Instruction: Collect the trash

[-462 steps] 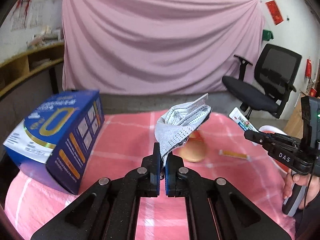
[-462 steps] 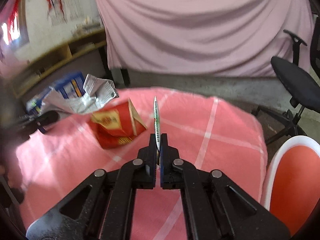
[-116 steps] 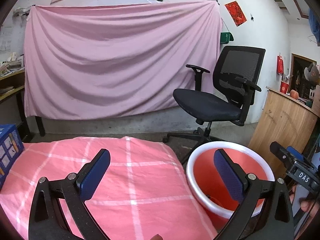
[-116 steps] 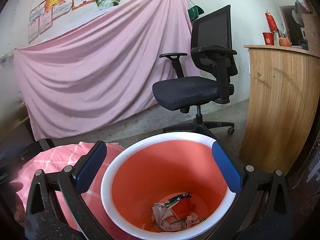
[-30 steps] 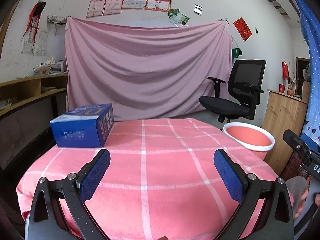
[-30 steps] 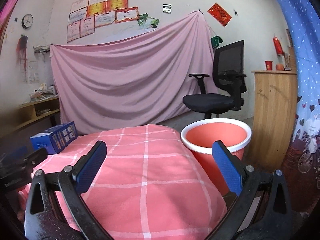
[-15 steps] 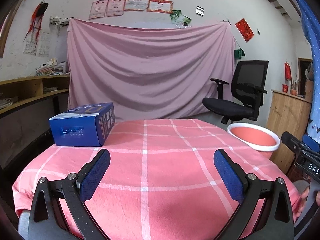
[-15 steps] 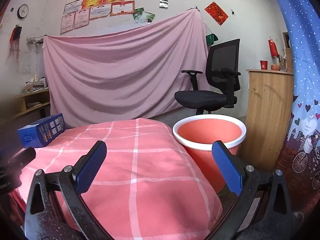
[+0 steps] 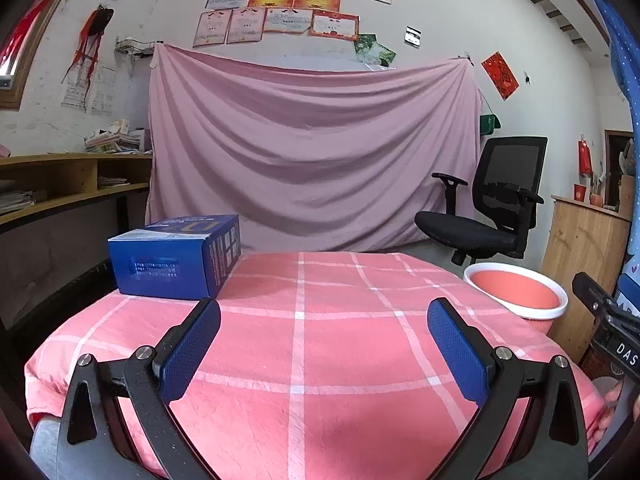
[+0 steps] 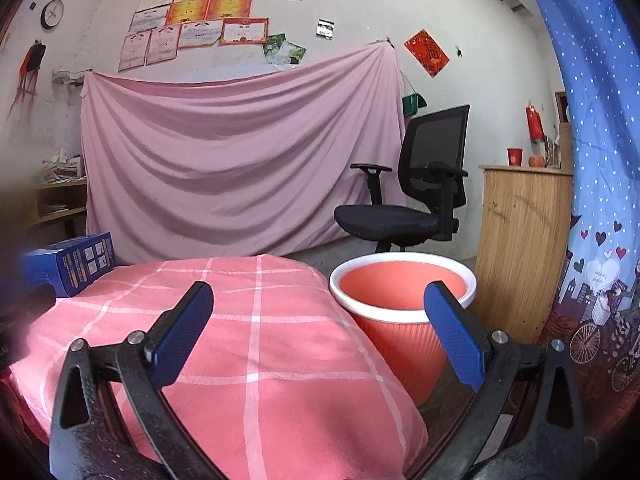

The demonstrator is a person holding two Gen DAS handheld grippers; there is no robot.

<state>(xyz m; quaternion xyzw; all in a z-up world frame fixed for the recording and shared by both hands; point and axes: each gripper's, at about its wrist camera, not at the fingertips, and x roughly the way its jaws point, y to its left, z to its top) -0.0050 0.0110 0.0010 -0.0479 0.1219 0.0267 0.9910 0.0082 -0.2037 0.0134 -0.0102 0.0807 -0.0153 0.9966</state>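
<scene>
An orange bin with a white rim [image 10: 404, 300] stands on the floor just right of the table; the left wrist view shows the orange bin [image 9: 516, 290] past the table's right edge. Its inside is hidden from here. My left gripper [image 9: 320, 340] is open over the near side of the pink checked tablecloth [image 9: 320, 292], with nothing between its blue pads. My right gripper [image 10: 316, 320] is open too, held low in front of the table's right end and the bin. No loose trash shows on the pink checked tablecloth [image 10: 248, 320].
A blue carton [image 9: 176, 254] sits on the table's far left; it appears as the blue carton [image 10: 72, 262] in the right wrist view. A black office chair [image 10: 412, 200] stands behind the bin, a wooden counter [image 10: 520, 240] to its right. A hand [image 9: 616, 404] holds the other gripper [image 9: 608, 316] at right.
Both grippers have drawn back and dropped lower from the table over the last second, staying open. The trash held about fifteen seconds ago is out of the grippers.
</scene>
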